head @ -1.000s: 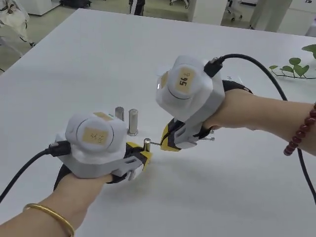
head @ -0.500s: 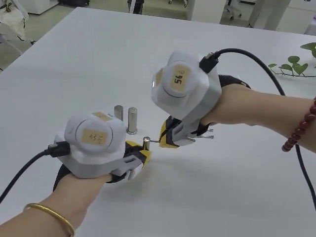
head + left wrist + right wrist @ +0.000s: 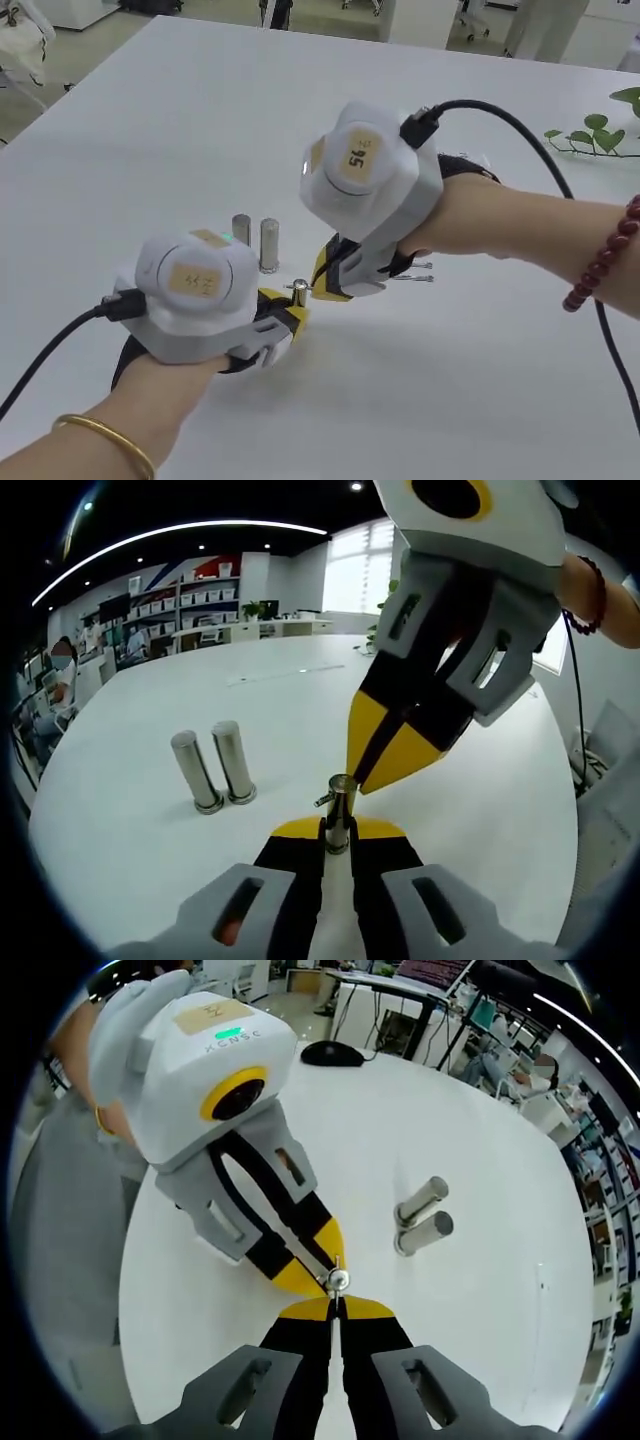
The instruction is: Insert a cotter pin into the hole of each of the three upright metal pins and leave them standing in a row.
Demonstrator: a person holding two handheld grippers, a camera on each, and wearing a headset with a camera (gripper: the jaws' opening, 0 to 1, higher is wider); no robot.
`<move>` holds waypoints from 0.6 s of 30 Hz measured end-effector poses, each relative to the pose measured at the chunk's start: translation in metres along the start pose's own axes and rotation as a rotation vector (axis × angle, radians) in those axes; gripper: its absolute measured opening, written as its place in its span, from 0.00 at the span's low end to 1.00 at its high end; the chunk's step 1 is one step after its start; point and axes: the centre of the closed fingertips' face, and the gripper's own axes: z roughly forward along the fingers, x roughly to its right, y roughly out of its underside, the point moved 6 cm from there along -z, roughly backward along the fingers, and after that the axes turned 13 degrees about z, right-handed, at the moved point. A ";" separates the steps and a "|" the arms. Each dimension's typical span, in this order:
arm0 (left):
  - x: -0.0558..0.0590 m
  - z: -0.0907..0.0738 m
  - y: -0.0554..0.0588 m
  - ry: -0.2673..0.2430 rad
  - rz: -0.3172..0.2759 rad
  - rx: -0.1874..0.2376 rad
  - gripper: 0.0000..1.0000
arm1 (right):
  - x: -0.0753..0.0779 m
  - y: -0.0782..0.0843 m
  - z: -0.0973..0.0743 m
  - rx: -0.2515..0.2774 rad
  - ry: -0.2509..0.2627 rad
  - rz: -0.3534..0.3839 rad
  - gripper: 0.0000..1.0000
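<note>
A white workbench (image 3: 150,120) is standing in an open office, with shelves (image 3: 170,595) showing far behind it in the left gripper view. Near the bench's middle, in the head view, the left gripper (image 3: 290,312) is reaching in from 7 o'clock. Its jaws are clamping the lower part of an upright metal pin (image 3: 298,292), which is standing on the bench. The right gripper (image 3: 320,285) is meeting the top of that pin from 3 o'clock, its jaws pressed almost together and pinching a thin cotter pin (image 3: 323,800). In the left gripper view the cotter pin's end is poking out of the pin's head on the side away from the right gripper. At 11 o'clock from the held pin, a second metal pin (image 3: 269,245) and a third metal pin (image 3: 241,229) are standing upright, close beside each other.
</note>
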 end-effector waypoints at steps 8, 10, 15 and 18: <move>0.000 0.000 0.000 -0.004 0.001 0.002 0.07 | -0.002 -0.002 -0.001 0.043 -0.023 0.048 0.09; 0.000 0.000 0.000 -0.005 0.002 0.001 0.07 | -0.003 -0.002 -0.002 0.047 -0.037 0.066 0.11; 0.000 0.001 0.000 -0.006 0.001 0.001 0.07 | -0.001 0.003 -0.005 0.038 -0.019 0.063 0.11; 0.001 0.000 0.000 -0.007 0.000 0.001 0.07 | 0.000 0.006 -0.007 0.038 -0.012 0.067 0.11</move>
